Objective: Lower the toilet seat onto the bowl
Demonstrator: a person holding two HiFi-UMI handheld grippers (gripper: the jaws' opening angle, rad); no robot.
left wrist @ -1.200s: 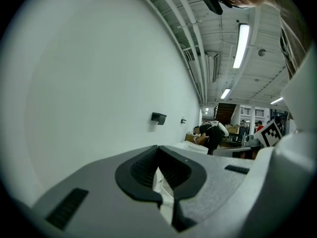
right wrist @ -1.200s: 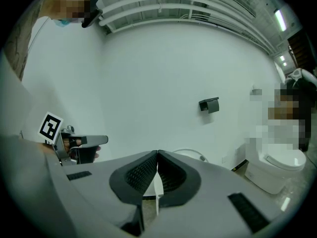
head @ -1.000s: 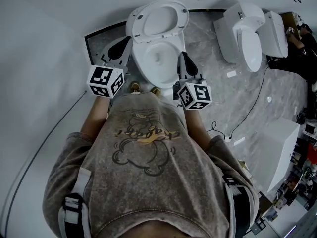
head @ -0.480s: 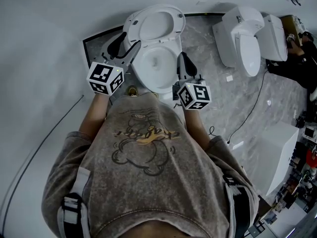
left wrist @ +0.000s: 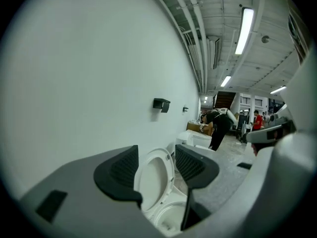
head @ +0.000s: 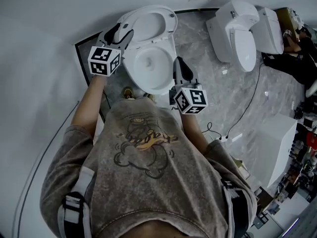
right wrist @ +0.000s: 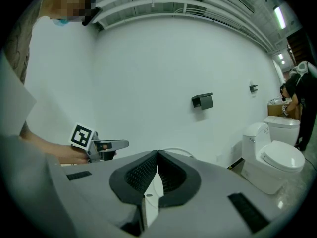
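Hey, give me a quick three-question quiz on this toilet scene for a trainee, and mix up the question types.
1. True or false: the toilet seat already lies flat on the bowl.
2. The jaws of the right gripper are: A) wide apart, B) together, C) closed on a cable.
3. Which gripper is nearer the raised seat?
Key: 1 false, the seat stands raised. 2 B. 3 the left gripper; its jaws are opening, and the seat shows in the gap with no pad pressing on it.
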